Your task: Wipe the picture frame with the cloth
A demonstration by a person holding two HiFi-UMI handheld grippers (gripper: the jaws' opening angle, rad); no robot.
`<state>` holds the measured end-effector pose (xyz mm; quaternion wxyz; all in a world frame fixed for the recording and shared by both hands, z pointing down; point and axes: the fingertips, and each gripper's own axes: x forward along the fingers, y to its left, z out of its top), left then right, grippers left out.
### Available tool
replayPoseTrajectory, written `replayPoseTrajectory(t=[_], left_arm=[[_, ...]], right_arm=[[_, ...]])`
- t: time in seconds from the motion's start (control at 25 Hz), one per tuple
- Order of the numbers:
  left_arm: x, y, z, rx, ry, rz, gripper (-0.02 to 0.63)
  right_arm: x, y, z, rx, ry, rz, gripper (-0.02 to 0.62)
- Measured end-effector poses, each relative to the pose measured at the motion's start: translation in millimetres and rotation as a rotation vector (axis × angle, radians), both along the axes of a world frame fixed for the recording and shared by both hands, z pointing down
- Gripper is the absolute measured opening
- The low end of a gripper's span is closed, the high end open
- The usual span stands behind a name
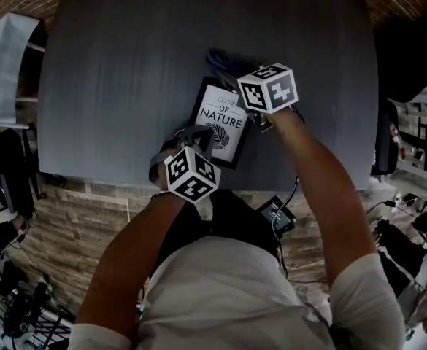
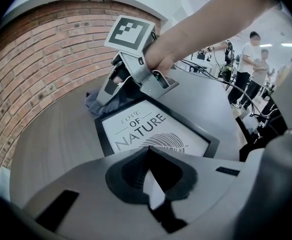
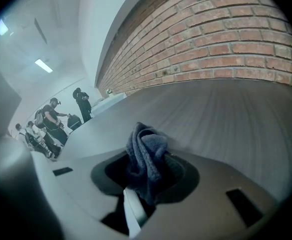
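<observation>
Your right claw is clamped on a wad of the cloth, with only a short tuft poking past the tips. That is the first risk: with so little fabric in front, the hard jaw tips could scrape the glass once you drag it across the picture frame. A loose bite could also let the wad pull out in the middle of a stroke.

Your left claw is closed on nothing, at the frame's 7 o'clock corner in the head view. I can't tell whether it presses down. If it doesn't, a wipe toward 6 o'clock could slide the frame, which lies flat near that edge of the worktop.

The rest of the cloth trails at the frame's 12 o'clock end and may snag there.
</observation>
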<state>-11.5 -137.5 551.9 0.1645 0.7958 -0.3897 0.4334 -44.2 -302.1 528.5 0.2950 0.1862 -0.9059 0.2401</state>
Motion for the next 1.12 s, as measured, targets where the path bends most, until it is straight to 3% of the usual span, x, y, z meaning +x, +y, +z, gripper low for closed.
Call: replayPoseTrajectory(t=[0.4, 1.12], left_arm=[[0.9, -0.8, 1.4, 0.0, -0.022, -0.033, 0.009], [1.2, -0.4, 4.1, -0.011, -0.068, -0.058, 0.008]], right_arm=[[32.1, -0.4, 1.3, -0.007, 0.002, 0.025, 0.121], [122.3, 7.8, 2.6, -0.014, -0.002, 0.161, 0.121]])
